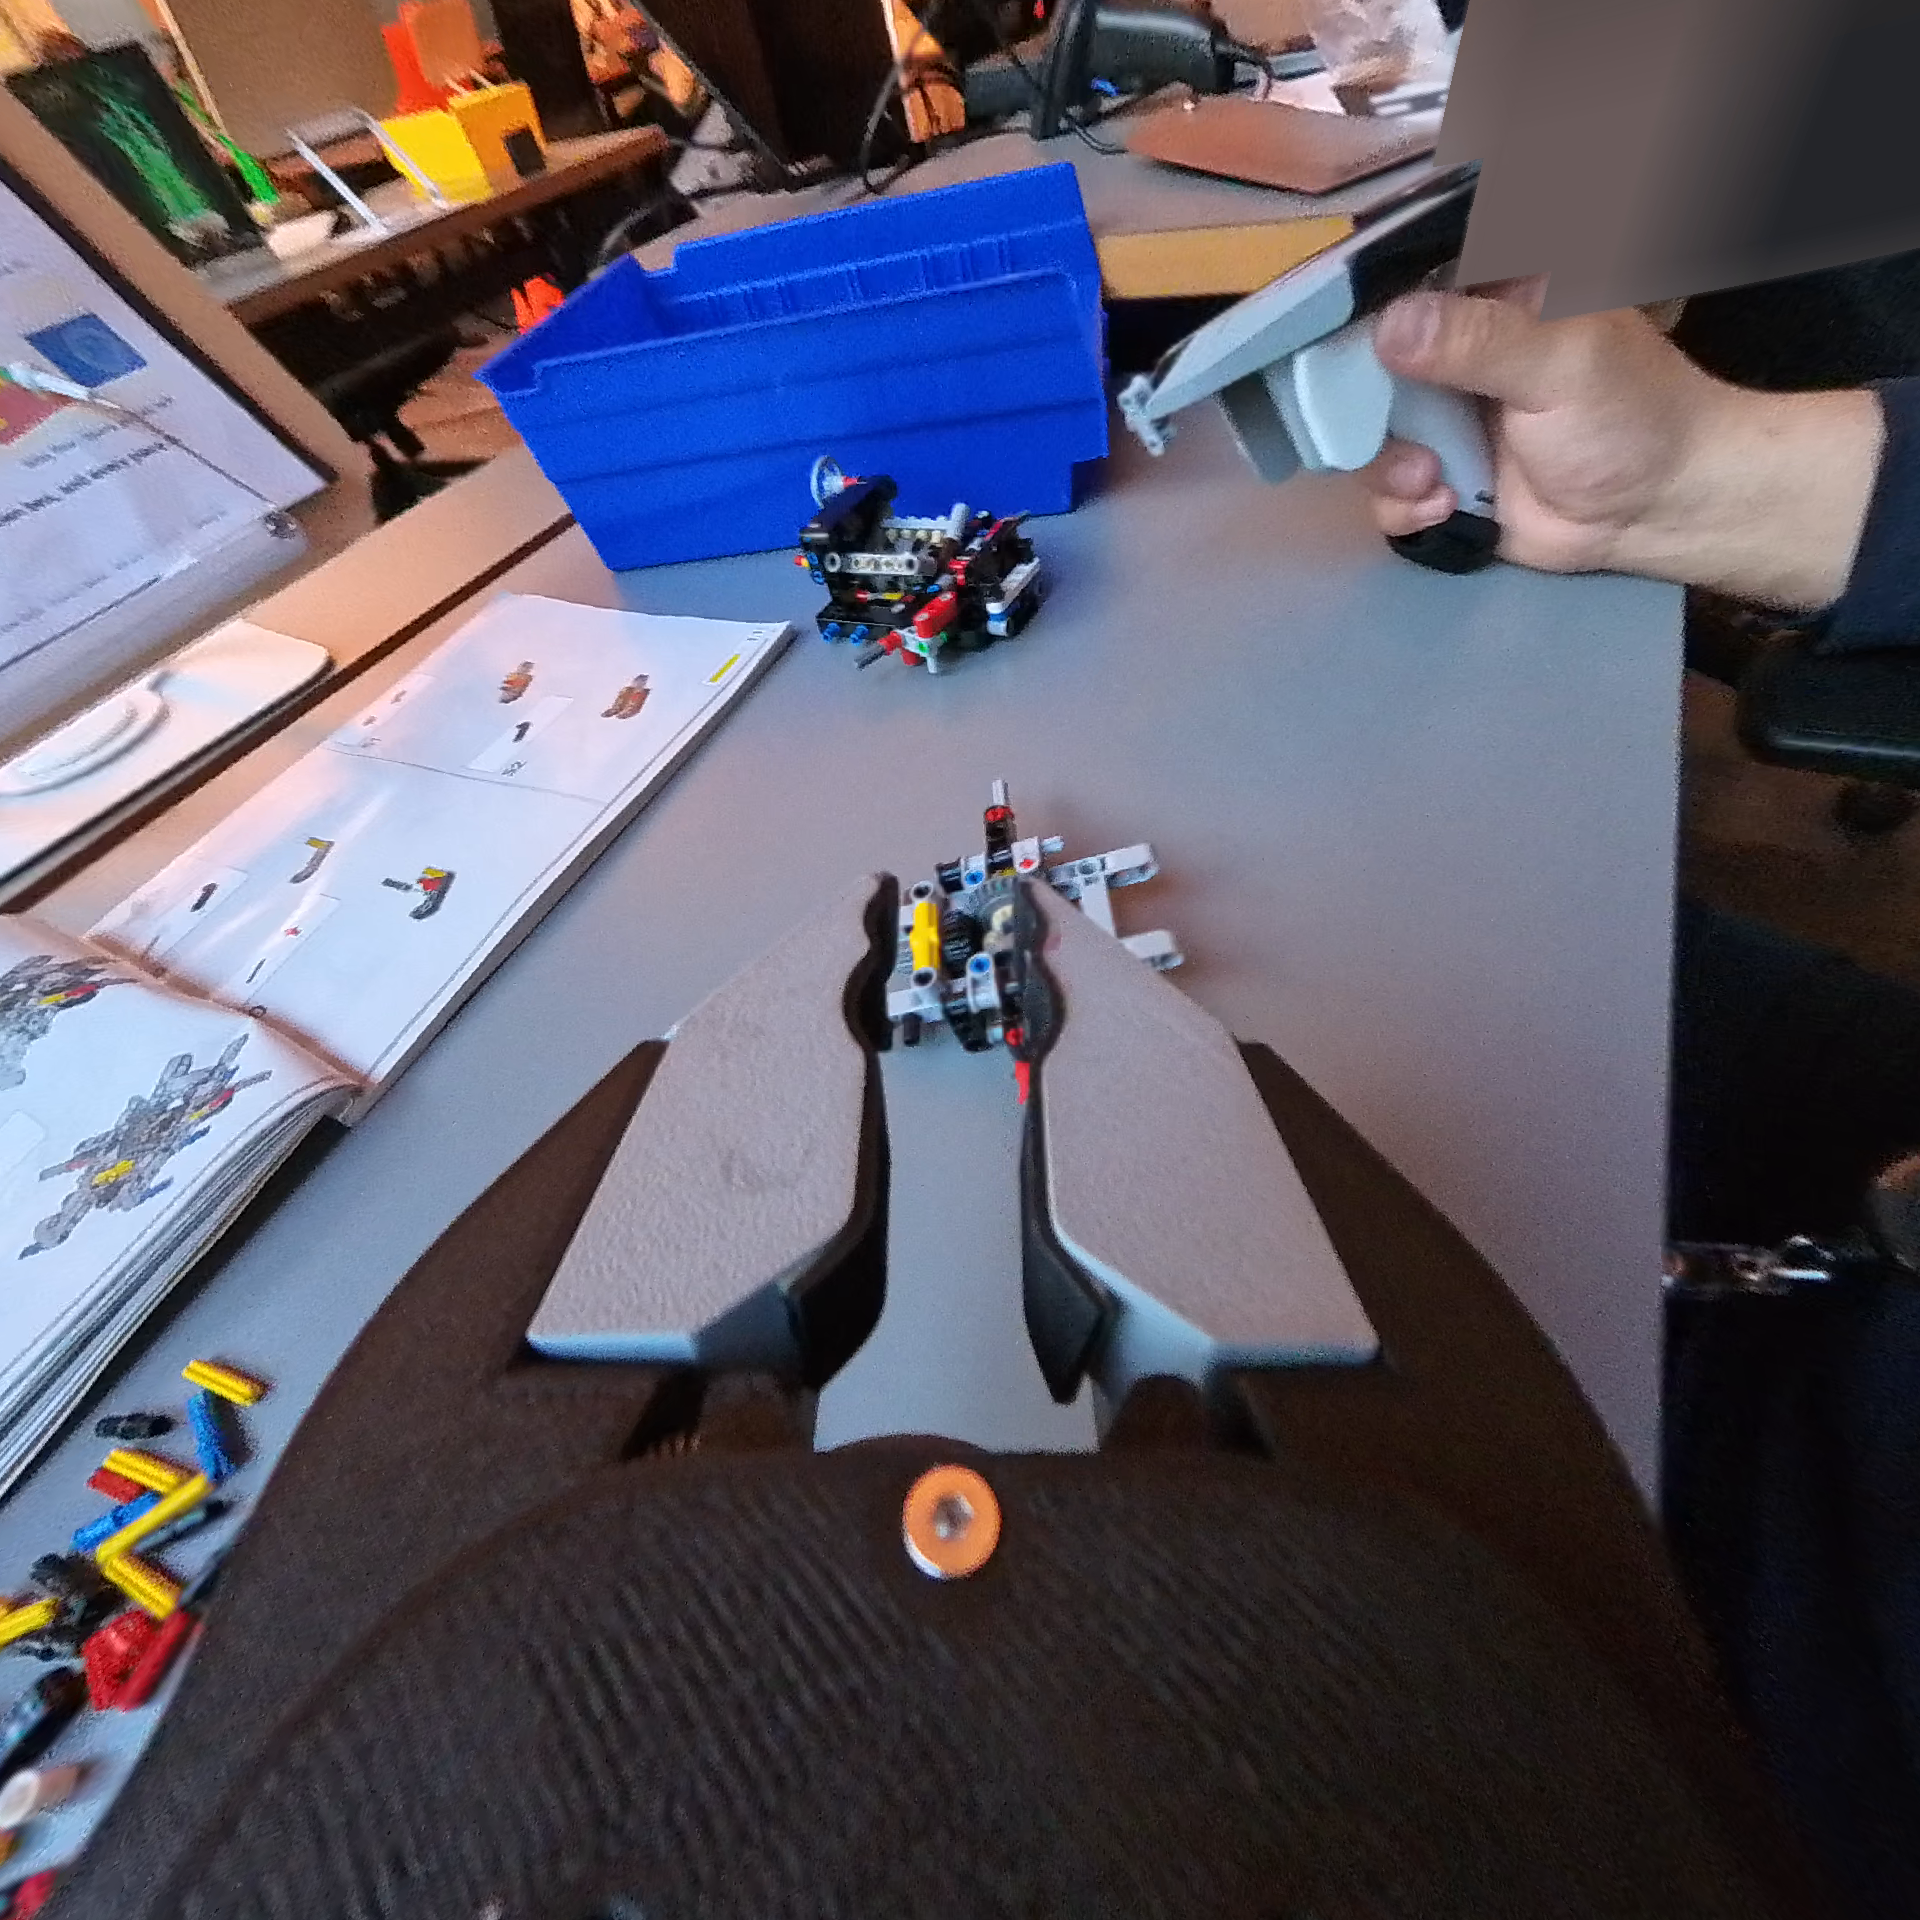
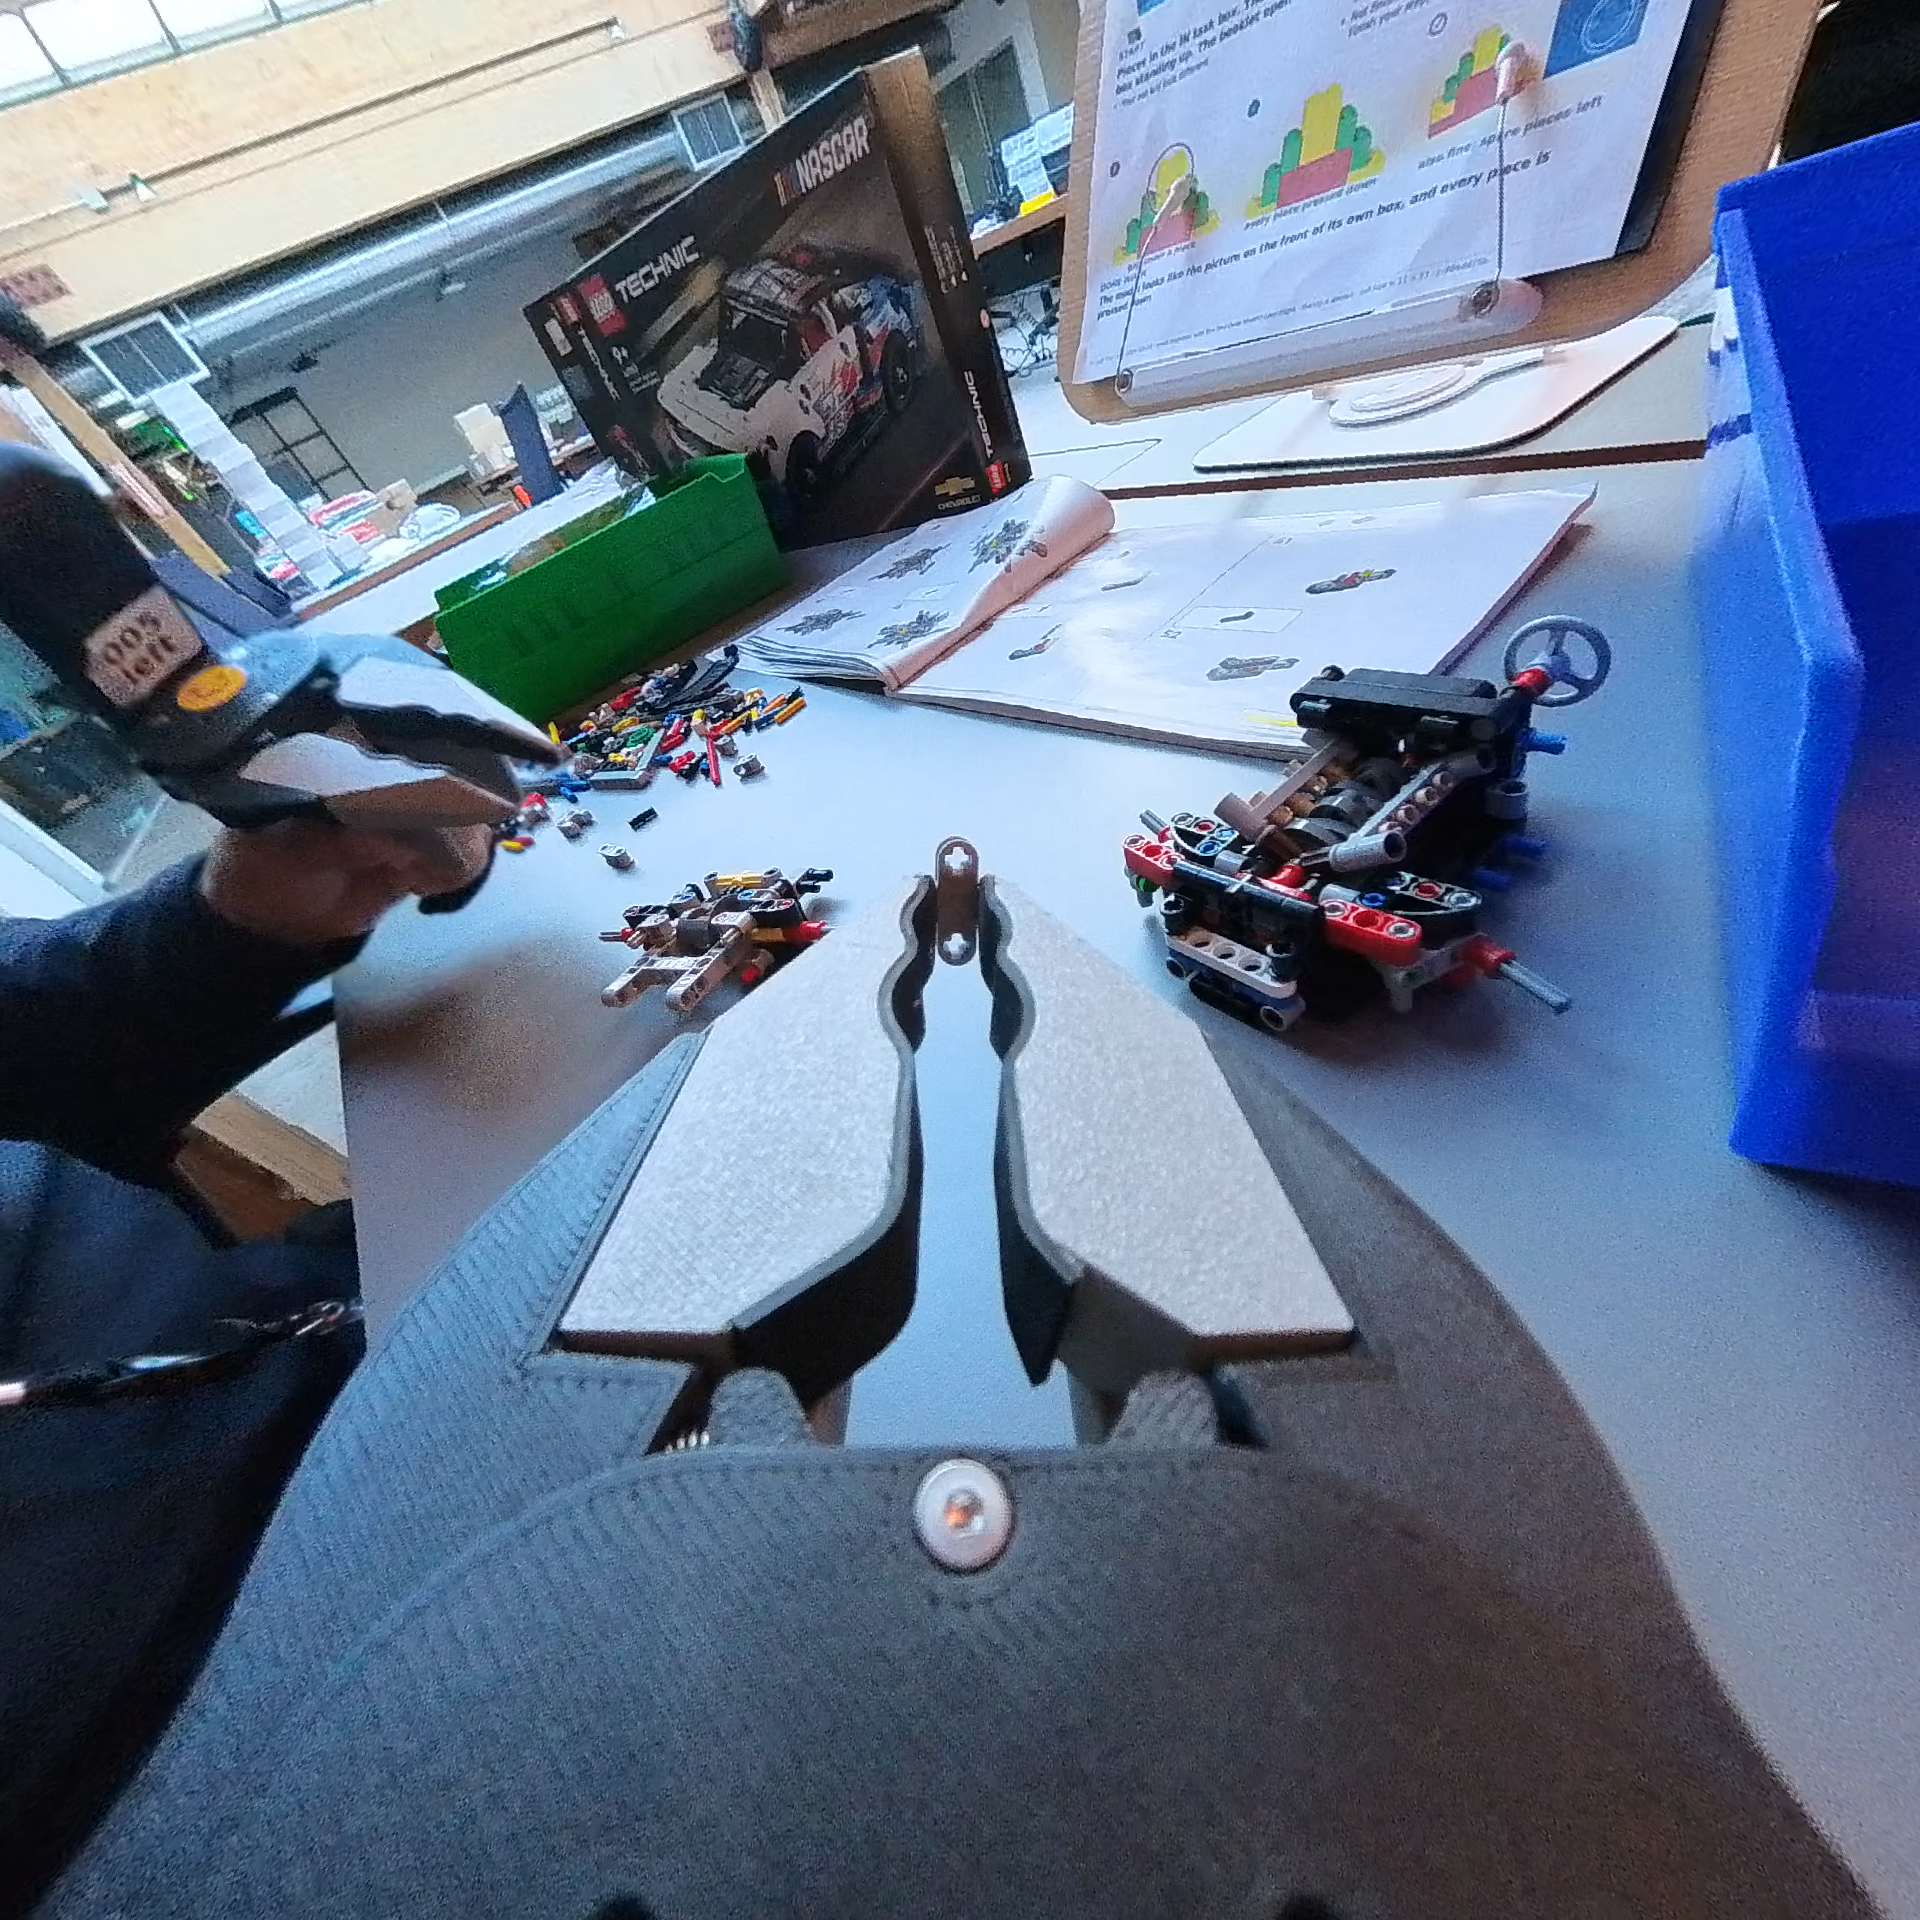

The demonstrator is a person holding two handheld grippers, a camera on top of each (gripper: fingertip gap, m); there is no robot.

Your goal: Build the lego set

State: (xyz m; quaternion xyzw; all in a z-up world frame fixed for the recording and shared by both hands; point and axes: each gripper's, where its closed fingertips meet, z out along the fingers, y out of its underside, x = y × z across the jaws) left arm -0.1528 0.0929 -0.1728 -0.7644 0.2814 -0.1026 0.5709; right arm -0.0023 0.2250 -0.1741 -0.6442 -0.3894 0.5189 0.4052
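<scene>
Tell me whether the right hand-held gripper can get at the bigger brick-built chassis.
Probably yes: only bare table separates the right hand-held gripper from the chassis, though it pinches a small grey link.

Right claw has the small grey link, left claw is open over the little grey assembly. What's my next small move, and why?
Probably lower the left claw onto the small assembly and close to steady it. It lies loose on the table, lined up between the open fingers, while the right claw pinches the grey link.
</scene>
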